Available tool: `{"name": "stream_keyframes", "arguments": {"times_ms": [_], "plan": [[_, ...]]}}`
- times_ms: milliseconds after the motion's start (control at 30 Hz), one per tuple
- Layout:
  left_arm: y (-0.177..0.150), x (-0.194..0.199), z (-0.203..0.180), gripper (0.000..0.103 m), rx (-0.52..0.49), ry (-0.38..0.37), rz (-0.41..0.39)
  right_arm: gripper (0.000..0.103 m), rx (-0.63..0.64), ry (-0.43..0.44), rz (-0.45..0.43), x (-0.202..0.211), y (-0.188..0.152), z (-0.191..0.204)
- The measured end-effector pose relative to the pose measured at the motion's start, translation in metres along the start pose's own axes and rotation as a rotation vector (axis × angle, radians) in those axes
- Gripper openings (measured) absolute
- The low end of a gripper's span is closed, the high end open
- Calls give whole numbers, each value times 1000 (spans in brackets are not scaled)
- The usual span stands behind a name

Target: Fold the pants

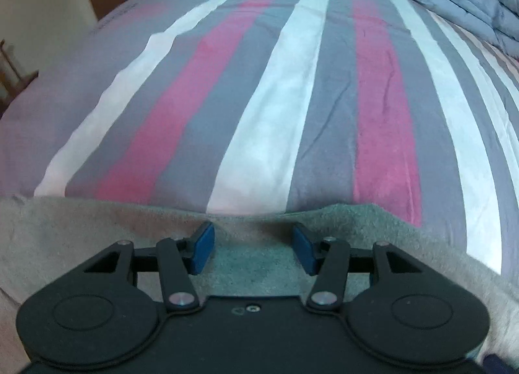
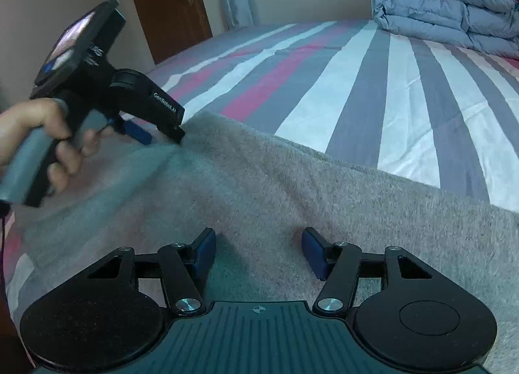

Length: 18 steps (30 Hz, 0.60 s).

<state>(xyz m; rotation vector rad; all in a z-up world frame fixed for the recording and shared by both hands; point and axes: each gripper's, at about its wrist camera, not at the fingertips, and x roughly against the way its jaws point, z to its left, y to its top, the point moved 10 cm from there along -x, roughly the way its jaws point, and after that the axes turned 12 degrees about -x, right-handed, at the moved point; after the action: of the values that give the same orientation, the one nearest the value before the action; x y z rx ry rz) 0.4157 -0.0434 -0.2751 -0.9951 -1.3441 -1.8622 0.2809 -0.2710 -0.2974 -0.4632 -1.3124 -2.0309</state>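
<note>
Both tools, left tool (image 1: 253, 249) and right tool (image 2: 258, 252), gape apart over grey pants (image 2: 292, 185); folded duvet (image 2: 444, 4) lies well apart.

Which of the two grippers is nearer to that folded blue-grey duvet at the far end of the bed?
Neither clearly. Both the left gripper and the right gripper hover open over the grey pants at the near edge, with the duvet far off at the far right.

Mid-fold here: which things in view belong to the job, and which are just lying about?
Job: grey pants; left gripper; right gripper.
Lying about: folded blue duvet; striped bedsheet, which is only the surface; wooden door.
</note>
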Motion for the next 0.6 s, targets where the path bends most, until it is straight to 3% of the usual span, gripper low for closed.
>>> {"name": "stream_keyframes", "arguments": {"times_ms": [100, 200, 267, 400, 600], "plan": [[-6, 22, -3, 44, -23, -21, -36, 60, -20, 26, 23, 7, 6, -2], [-30, 24, -11, 47, -102, -15, -14, 60, -138, 204, 59, 27, 40, 11], [-38, 23, -12, 49, -125, -1, -30, 60, -124, 240, 87, 18, 66, 17], [-29, 24, -2, 48, -66, -46, -21, 60, -16, 213, 139, -25, 96, 28], [-17, 6, 32, 48, -1, -12, 3, 60, 163, 176, 210, -86, 112, 50]]}}
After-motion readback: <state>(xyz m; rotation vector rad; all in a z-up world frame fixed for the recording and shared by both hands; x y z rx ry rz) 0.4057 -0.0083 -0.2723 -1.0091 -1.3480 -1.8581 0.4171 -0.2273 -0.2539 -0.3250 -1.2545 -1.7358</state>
